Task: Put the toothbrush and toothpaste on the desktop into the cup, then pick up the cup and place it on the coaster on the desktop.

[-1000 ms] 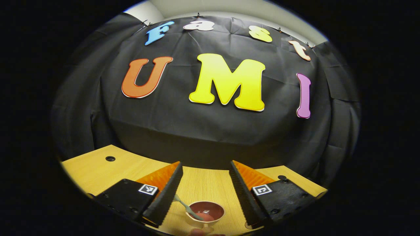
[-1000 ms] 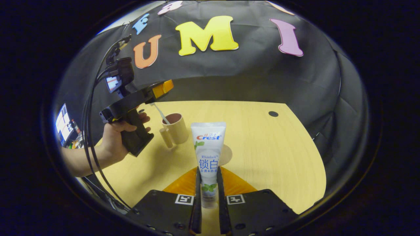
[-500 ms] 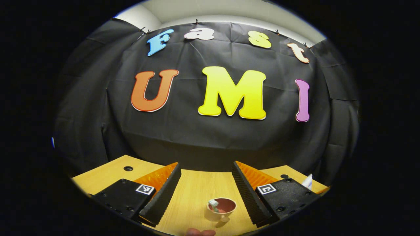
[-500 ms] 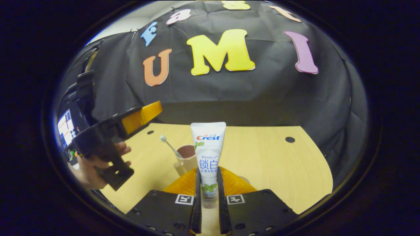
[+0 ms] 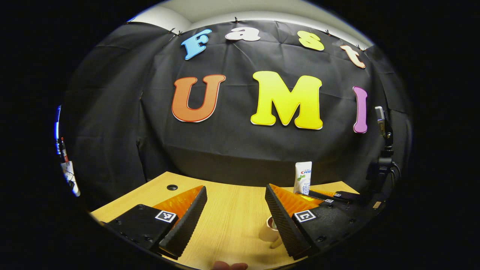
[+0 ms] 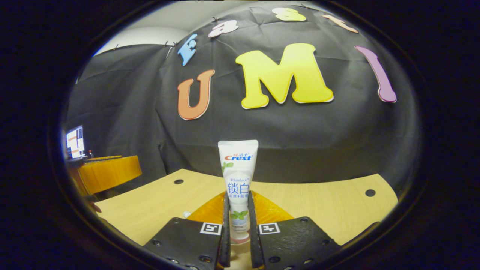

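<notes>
The right gripper's fingers (image 6: 225, 225) are clamped on the lower part of the toothpaste (image 6: 238, 168), holding the tube upright with its flat end up, a pose that suits lowering it cap-first into a cup. The left gripper (image 5: 236, 213) hangs with its fingers spread wide and nothing between them, over the desktop (image 5: 228, 221). The cup (image 5: 269, 230) stands near the left gripper's right finger, partly hidden behind it. Its contents cannot be made out, nor the toothbrush or coaster. Bare wood lies left of the cup; the desk's far edge meets the cloth wall.
</notes>
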The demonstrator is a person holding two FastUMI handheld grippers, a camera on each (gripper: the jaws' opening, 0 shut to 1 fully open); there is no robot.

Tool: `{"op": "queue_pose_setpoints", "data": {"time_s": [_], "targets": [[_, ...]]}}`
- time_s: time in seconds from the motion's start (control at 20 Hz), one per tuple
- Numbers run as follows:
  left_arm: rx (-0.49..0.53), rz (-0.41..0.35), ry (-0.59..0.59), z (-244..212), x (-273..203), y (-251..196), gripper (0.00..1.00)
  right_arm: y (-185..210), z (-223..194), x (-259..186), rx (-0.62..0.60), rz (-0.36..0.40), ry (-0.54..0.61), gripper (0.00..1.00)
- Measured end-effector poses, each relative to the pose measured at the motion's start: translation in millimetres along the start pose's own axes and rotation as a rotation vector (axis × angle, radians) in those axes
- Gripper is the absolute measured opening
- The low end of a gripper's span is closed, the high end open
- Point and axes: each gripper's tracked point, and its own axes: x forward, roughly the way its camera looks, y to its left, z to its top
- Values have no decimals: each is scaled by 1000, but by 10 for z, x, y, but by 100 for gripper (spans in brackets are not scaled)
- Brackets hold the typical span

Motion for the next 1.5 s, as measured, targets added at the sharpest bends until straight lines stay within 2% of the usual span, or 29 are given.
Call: {"op": "queue_pose_setpoints", "data": {"time_s": [0.35,0.45,0.5,0.7,0.75,0.85,1.0,1.15,1.3,1.5], "targets": [[5,13,48,-115,-4,95,98,79,-178,218,-47,7,2,21],[1,7,62,-146,-4,96,98,55,-229,155,-32,-4,10,34],[1,7,69,-163,-7,88,98,22,-237,140,-39,-16,5,34],[-5,-9,94,-239,0,-19,98,-112,-221,-40,-19,-44,22,65],[-5,-16,95,-216,1,-42,98,-152,-172,-109,-4,-54,18,68],[-1,-29,97,-189,-25,-124,98,-262,-62,-300,10,-91,11,81],[-5,-77,128,-209,-98,-331,98,-455,102,-653,-2,-155,5,92],[-38,-125,212,-329,-198,-547,98,-578,142,-1091,-39,-173,40,95],[-63,-146,314,-462,-230,-680,98,-697,165,-1574,-71,-185,85,93],[-93,-192,538,-720,-214,-877,98,-892,276,-2098,-64,-213,117,95]]}}
